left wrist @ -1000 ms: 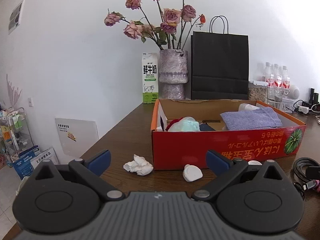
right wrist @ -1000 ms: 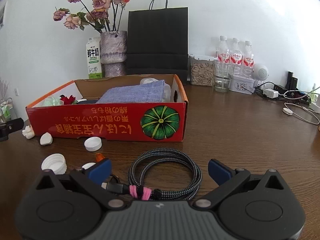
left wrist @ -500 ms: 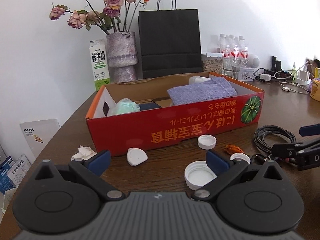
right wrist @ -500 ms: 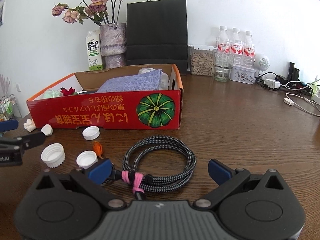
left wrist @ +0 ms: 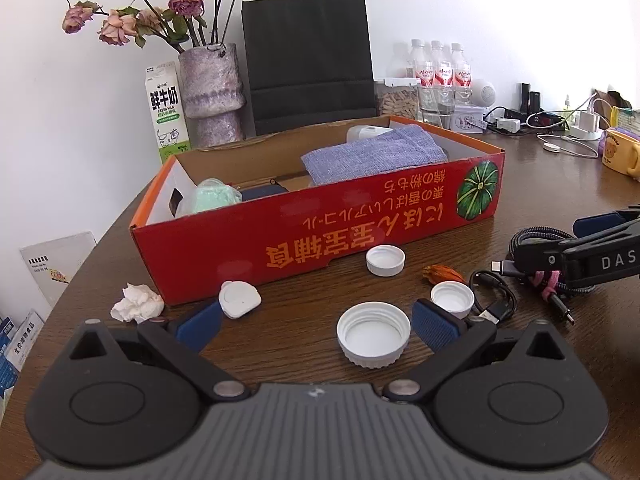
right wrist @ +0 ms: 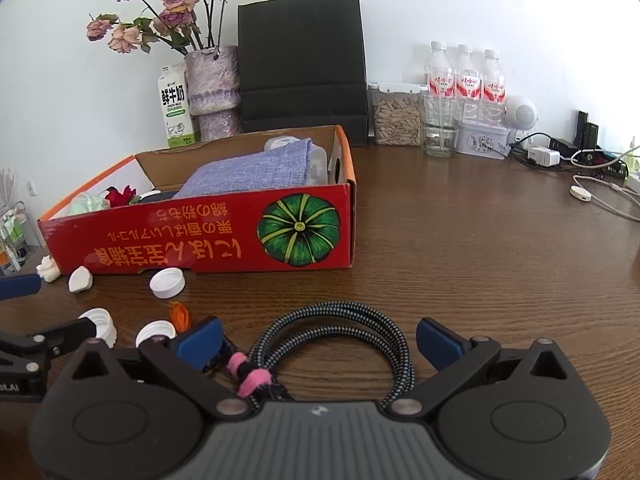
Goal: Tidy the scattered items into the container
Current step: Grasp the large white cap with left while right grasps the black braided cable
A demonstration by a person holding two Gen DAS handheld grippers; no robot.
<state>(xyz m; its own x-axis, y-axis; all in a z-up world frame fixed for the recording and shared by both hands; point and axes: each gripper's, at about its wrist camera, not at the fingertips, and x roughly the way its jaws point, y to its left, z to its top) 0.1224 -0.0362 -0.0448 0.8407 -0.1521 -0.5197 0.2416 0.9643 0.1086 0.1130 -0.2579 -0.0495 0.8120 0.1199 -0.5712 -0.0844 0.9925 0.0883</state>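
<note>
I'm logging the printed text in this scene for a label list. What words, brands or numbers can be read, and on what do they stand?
"鲜牛奶" and "FRESH MILK": milk carton.
"DAS", cut off by the frame edge: right gripper.
"OLAI", cut off: left gripper.
Large orange characters, upside down, on the red box: not clearly readable.
Water bottle labels, the leaflet and the carton's small print: too small to read.
</note>
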